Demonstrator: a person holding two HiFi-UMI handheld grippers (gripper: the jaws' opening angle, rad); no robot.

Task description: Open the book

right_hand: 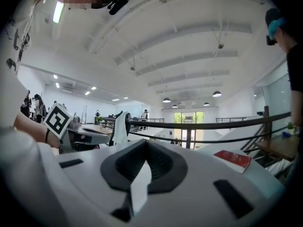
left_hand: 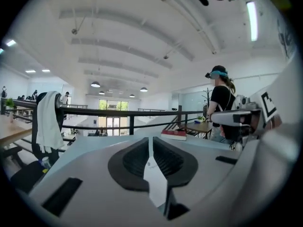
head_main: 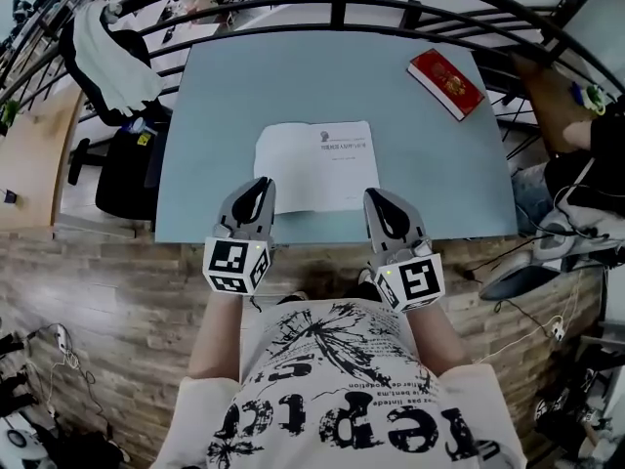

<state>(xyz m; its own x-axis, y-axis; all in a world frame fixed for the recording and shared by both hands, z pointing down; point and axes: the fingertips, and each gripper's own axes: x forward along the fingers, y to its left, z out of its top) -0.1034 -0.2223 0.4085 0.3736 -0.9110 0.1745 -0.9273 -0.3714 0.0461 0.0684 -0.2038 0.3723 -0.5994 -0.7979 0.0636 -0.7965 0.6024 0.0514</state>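
Observation:
A white book [head_main: 317, 164] lies flat on the pale blue table [head_main: 244, 86], close to the front edge, showing a white face with a little print. Whether that face is a cover or a page I cannot tell. My left gripper [head_main: 256, 189] hovers over the book's near left corner and my right gripper [head_main: 376, 198] over its near right corner; neither touches it. In the left gripper view the left gripper [left_hand: 150, 141] has its pads together with only a thin slit and nothing between them. The right gripper [right_hand: 147, 145] looks the same in its own view. Both point out level across the table.
A red book [head_main: 446, 83] lies at the table's far right corner, also visible as the red book [left_hand: 173, 134] and the red book [right_hand: 233, 161]. A black railing [head_main: 332, 8] runs behind the table. A chair with white cloth [head_main: 107, 57] stands left; a person [head_main: 576, 154] sits right.

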